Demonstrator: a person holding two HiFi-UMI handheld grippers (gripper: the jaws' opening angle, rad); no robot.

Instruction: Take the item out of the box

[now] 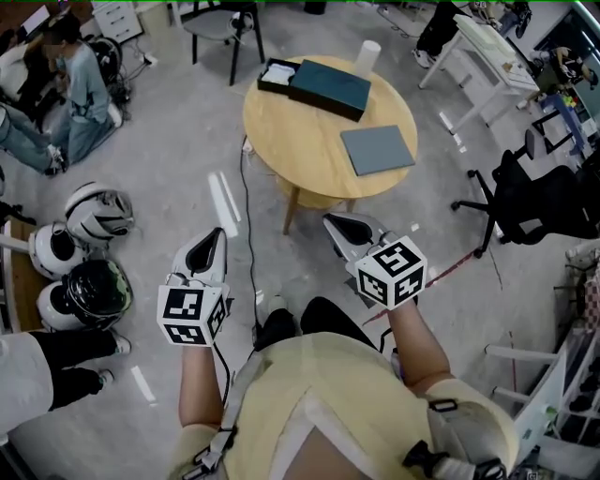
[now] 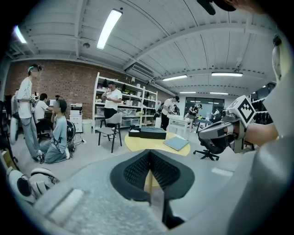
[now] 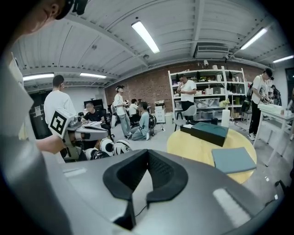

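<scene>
**Both hand-held grippers short of the surface, box untouched**

Counts: 2 hand-held grippers, 1 round wooden surface (image 1: 309, 141), 1 dark box (image 1: 330, 87), 1 black tray (image 1: 277, 75), 1 flat grey panel (image 1: 378, 150), 1 white cup (image 1: 368, 56). On the floor (image 1: 169, 122) to the left: 3 helmets (image 1: 98, 214). Chairs in the head view: 2, a grey one (image 1: 220, 23) beyond the surface and a black office chair (image 1: 534, 202) to the right.

Left hand-held gripper (image 1: 216, 236): jaws pressed together at the tips, nothing between them. Right hand-held gripper (image 1: 330, 221): jaws pressed together, nothing between them. Both are over the floor on the near side of the surface, apart from each other, and both point toward it.

Edges and room: the box lies along the far rim. The tray touches its left end, at the far-left rim. The cup stands at the far rim, just behind the box. The panel lies flat near the right rim, apart from the box. Bare wood shows between box and panel and across the near-left part. A cable (image 1: 246, 216) runs over the floor between the left hand-held gripper and the surface. People sit on the floor far left.

Containers: the tray holds something white. The box shows only its dark top, so the item inside cannot be made out.
</scene>
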